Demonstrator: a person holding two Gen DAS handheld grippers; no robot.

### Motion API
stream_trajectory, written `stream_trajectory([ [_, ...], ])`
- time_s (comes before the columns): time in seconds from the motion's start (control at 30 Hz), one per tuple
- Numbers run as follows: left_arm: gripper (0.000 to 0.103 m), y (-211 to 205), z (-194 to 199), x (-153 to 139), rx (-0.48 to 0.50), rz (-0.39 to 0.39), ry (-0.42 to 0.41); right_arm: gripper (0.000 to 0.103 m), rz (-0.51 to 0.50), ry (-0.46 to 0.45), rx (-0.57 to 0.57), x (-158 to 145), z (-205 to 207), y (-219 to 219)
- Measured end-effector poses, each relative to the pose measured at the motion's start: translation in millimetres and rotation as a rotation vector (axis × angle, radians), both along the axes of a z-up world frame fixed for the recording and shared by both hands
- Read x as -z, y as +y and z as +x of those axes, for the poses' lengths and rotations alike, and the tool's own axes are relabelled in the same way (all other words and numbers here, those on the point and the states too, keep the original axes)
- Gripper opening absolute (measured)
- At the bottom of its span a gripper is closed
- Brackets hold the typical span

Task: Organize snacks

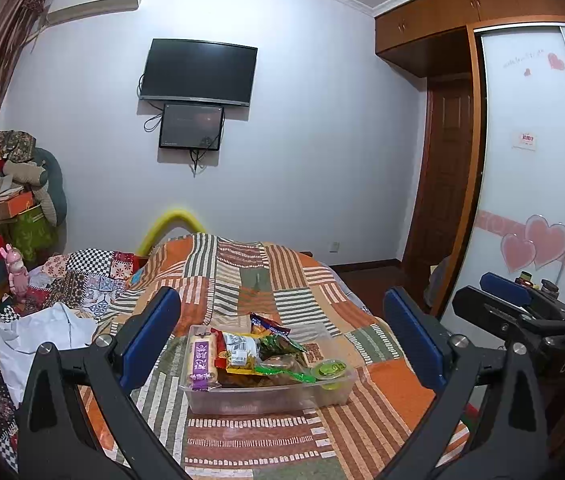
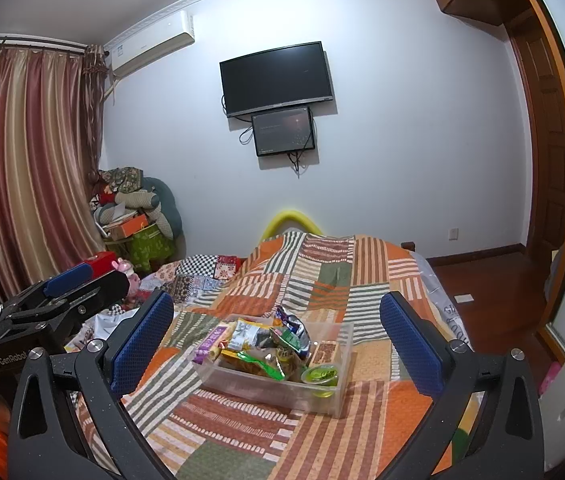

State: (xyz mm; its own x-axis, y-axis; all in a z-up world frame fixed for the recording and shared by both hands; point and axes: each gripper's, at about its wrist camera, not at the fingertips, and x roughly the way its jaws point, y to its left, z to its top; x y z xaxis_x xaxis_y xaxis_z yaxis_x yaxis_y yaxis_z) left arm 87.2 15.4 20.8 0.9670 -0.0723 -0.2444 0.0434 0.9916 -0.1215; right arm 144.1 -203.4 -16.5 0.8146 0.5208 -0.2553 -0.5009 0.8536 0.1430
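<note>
Hovering wide open and empty above the near end of the bed (image 1: 282, 280), the left gripper (image 1: 282, 332) and right gripper (image 2: 278, 336) both frame a clear bin (image 1: 266, 398). It sits on the patchwork quilt, packed with snacks (image 1: 242, 354), a green jelly cup (image 1: 330, 370) in its near right corner.

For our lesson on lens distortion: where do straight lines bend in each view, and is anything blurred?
Left wrist view: the wardrobe edge and cornice bow outward, corners go black; right wrist view: the curtain and door frame curve. The snack box is sharp in both.
</note>
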Motion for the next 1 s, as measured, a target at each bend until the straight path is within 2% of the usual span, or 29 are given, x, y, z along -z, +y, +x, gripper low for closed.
stream_trajectory([
  [0.77,0.103,-1.5,3.9,1.2,0.002,-0.012,-0.002,0.103,0.001,0.005,0.002,0.6,-0.7,0.4],
  [1.0,0.103,-1.6,8.6,3.4,0.02,-0.017,0.031,0.103,0.003,0.013,0.001,0.4,2.4,-1.3],
])
